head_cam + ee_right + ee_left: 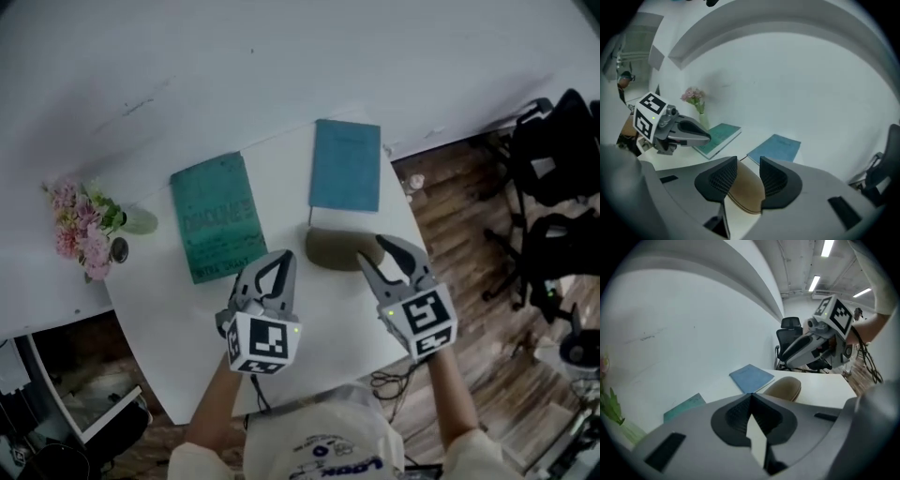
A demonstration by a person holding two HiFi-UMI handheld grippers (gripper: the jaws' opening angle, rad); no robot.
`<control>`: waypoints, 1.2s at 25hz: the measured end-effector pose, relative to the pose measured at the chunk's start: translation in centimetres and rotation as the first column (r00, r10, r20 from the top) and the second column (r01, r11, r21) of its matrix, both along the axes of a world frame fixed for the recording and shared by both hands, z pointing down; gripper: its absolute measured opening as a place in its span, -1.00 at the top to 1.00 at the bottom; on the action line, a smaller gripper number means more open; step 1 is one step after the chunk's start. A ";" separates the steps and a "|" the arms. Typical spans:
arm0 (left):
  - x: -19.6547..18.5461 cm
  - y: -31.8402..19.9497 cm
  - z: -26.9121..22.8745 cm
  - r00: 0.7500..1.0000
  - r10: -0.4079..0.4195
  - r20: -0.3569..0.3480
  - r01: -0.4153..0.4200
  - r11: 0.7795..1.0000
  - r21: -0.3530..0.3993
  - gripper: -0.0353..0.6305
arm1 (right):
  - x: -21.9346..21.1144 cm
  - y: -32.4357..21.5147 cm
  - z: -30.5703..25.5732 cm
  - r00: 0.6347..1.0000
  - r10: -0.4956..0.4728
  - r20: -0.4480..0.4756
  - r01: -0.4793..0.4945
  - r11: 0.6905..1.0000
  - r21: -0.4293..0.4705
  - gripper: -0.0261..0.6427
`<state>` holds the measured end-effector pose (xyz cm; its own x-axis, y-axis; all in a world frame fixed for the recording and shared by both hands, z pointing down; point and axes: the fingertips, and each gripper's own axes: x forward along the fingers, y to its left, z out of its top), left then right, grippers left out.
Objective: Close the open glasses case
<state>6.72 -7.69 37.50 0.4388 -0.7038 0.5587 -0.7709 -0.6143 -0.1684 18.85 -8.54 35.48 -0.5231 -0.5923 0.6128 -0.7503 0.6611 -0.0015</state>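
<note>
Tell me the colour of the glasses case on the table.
Tan brown. The glasses case shows best in the right gripper view.

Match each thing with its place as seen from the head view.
Things: 1 green book; 2 blue notebook; 3 tan oval glasses case; 4 pink flowers in a clear vase.
Places: A farthest left; B just ahead of the right gripper; C farthest back, beyond the case; D between the flowers and the notebook.
Pairs: 1-D; 2-C; 3-B; 4-A.
</note>
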 end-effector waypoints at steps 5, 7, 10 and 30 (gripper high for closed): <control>-0.3 -2.5 2.2 0.996 0.080 0.027 -0.079 0.996 -0.052 0.89 | -1.6 -1.0 3.3 0.939 -0.340 -0.049 0.326 0.926 -0.188 0.40; -0.5 -3.3 3.3 0.991 0.121 0.054 -0.116 0.990 -0.082 0.89 | -2.0 -1.2 4.4 0.899 -0.432 -0.065 0.405 0.880 -0.249 0.35; -0.4 -3.6 4.5 0.981 0.180 0.075 -0.169 0.976 -0.134 0.89 | -2.5 -0.9 6.2 0.844 -0.533 -0.053 0.491 0.810 -0.322 0.23; 0.7 -3.0 5.6 0.911 0.411 0.034 -0.399 0.900 -0.176 0.89 | -2.3 2.5 10.6 0.722 -0.663 0.198 0.586 0.435 -0.683 0.00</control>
<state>7.43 -10.73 43.08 0.6233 -0.3709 0.6885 -0.4400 -0.8941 -0.0833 16.56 -6.05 46.08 -0.5002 0.4624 0.7321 -0.1546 0.7842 -0.6009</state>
